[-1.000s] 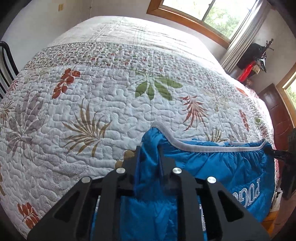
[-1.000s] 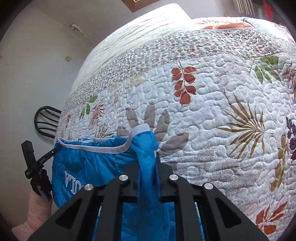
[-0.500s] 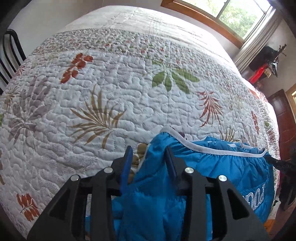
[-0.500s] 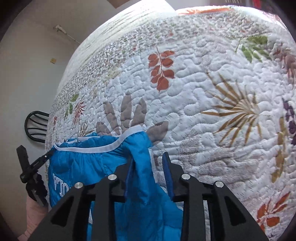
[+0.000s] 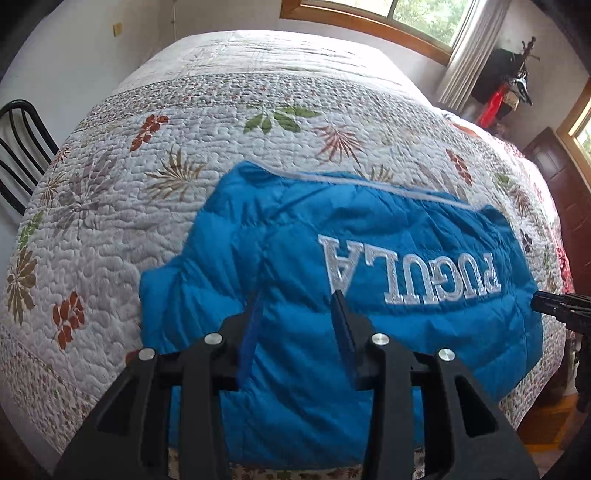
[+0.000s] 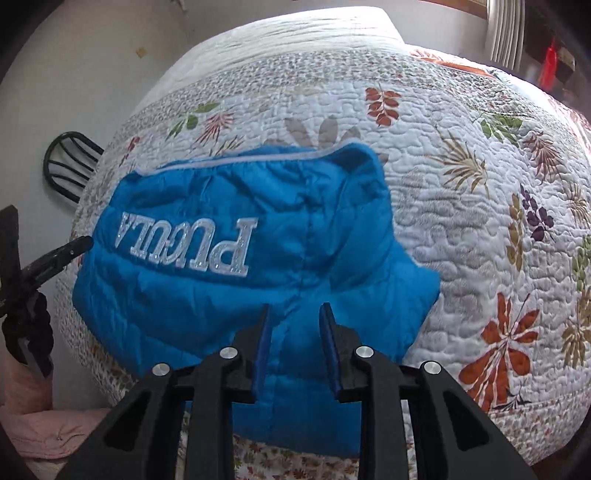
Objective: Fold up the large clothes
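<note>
A: Where's the blue jacket (image 5: pixel 369 266)?
B: Spread flat at the near edge of the bed (image 5: pixel 229 122), lettering up

A: And the tools?
B: Left gripper (image 5: pixel 297 325) and right gripper (image 6: pixel 294 338) both gape, empty, above it. Laying-out looks finished; next, probably grip an outer side and fold inward

A bed (image 5: pixel 229 122) is covered by a white leaf-patterned quilt (image 6: pixel 461 229). A black chair (image 5: pixel 18 147) is set against the pale wall (image 6: pixel 92 66). Daylight is admitted through a wood-framed window (image 5: pixel 399 22).
</note>
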